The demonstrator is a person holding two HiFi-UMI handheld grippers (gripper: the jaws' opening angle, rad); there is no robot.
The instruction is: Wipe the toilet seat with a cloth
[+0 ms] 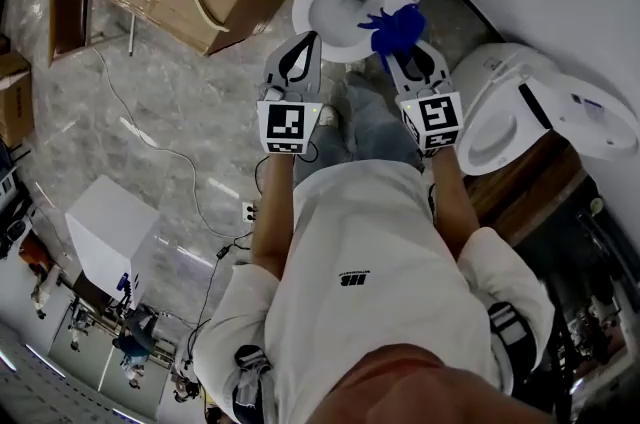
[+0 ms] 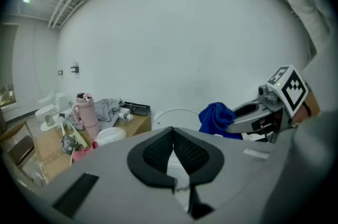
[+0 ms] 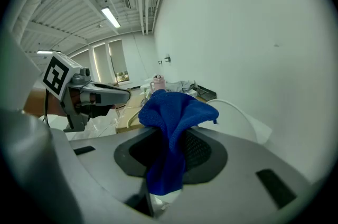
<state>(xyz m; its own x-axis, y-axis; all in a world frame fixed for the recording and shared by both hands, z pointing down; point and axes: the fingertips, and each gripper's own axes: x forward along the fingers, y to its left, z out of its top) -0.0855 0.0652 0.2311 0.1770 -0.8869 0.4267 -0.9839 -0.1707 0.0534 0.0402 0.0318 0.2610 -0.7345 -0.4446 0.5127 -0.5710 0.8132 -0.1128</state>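
Obs: right gripper (image 1: 403,50) clenched on the blue cloth (image 1: 397,27), held over the toilet seat (image 1: 312,12) at its near-right rim, contact not discernible; left gripper (image 1: 300,47) jaws together, empty, at left; suggest lowering until the bunched cloth flattens, then sweeping round the rim under light, even pressure.

Head view looks steeply down over the person (image 1: 360,272) onto the left gripper (image 1: 303,44), right gripper (image 1: 404,52) and toilet (image 1: 303,7). Each gripper view rides close behind its own jaws, facing the white wall (image 2: 185,33), with the other gripper alongside. All three views share the blue cloth (image 1: 396,26).
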